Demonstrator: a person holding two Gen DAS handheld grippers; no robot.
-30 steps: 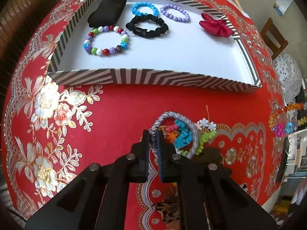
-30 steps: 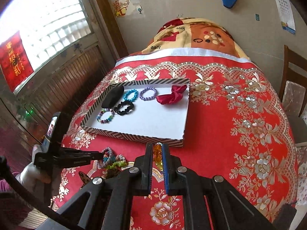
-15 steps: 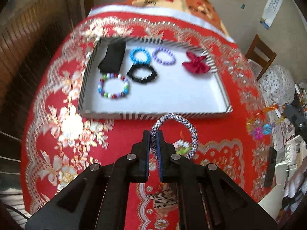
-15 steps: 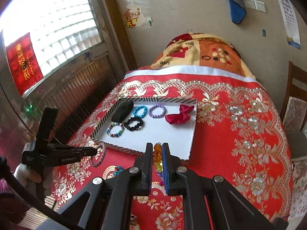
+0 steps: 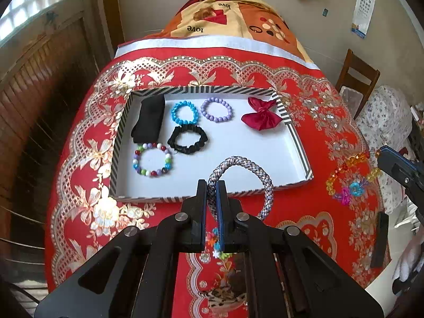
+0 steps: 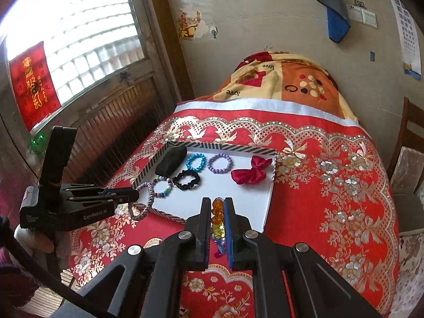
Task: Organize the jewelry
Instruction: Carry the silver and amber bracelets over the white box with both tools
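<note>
Left claw (image 5: 211,185) is clamped on my braided bracelet (image 5: 246,167), dangling it over the striped tray's (image 5: 299,143) near edge. Right claw (image 6: 217,204) pinches an amber bead strand (image 6: 217,212) above the red worktop (image 6: 331,185). Inside the tray lie beaded bracelets, a black scrunchie (image 5: 188,139) and a red bow (image 5: 261,116).

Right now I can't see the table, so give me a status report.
Left tool shut on grey braided bracelet, at tray near edge. Right tool shut on amber bead bracelet. Near half of tray bare.
</note>
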